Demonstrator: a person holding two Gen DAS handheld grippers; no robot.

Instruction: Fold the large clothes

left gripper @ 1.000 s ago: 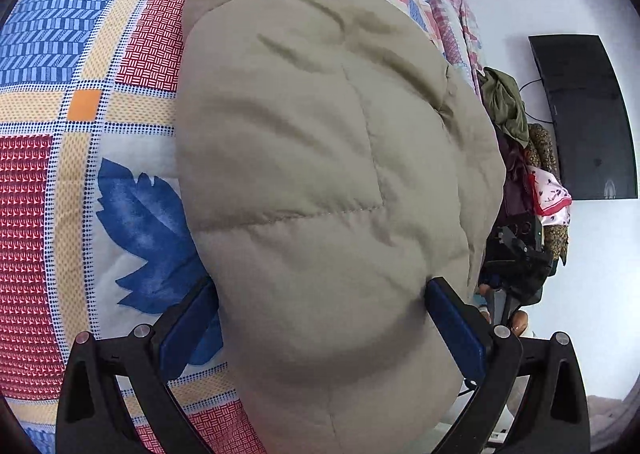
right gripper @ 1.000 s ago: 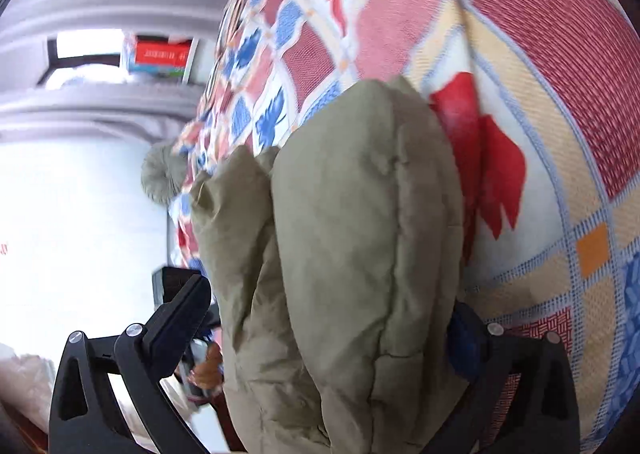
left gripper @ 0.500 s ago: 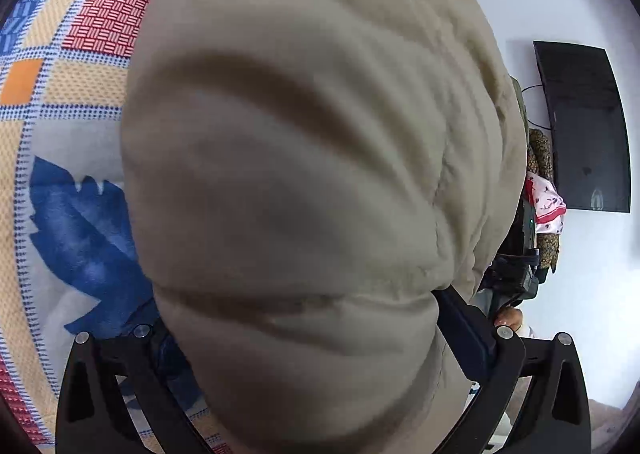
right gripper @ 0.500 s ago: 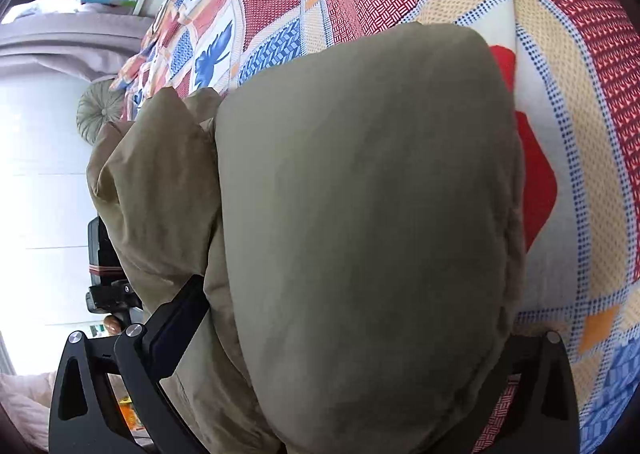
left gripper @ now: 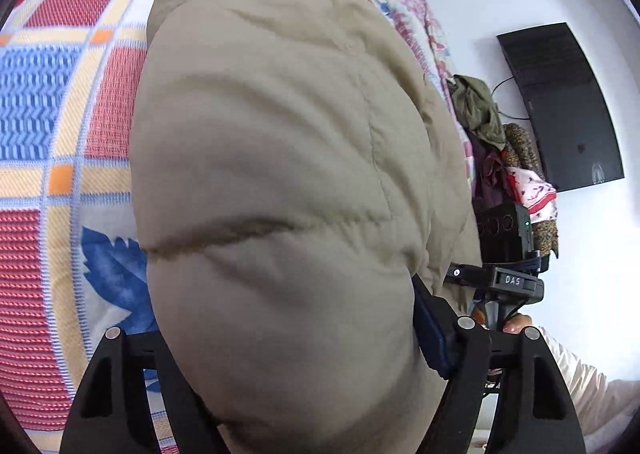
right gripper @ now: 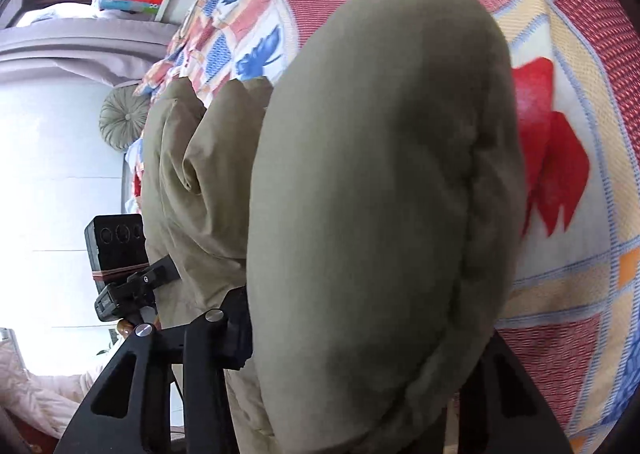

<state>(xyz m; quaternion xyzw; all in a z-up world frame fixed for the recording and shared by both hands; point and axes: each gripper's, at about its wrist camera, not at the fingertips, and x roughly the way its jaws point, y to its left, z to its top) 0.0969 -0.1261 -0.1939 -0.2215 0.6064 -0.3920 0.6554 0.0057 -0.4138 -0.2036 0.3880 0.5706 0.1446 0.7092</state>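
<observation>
Both jaws clamped | left gripper (left gripper: 288, 342), right gripper (right gripper: 360, 338) | padded jacket (left gripper: 280, 173)

Jacket (left gripper: 280, 173): matt padded quilted cloth. Bedspread (left gripper: 52, 101): coarse woven cloth.

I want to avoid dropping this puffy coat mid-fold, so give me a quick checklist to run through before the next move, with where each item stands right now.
1. Left gripper clamped on the khaki padded jacket: ok, thick padding fills the space between its fingers.
2. Right gripper clamped on the jacket: ok, a padded bulge sits between its fingers.
3. How deep each bite goes: cannot tell, fabric covers the pads.
4. Landing surface, the patterned bedspread: ok, the visible part beside the jacket is flat and bare.
5. Loose parts tucked in: not ok, a crumpled section hangs free beside the gripped bulge.
6. Jacket's far end: cannot tell, the bulge blocks both views.
</observation>
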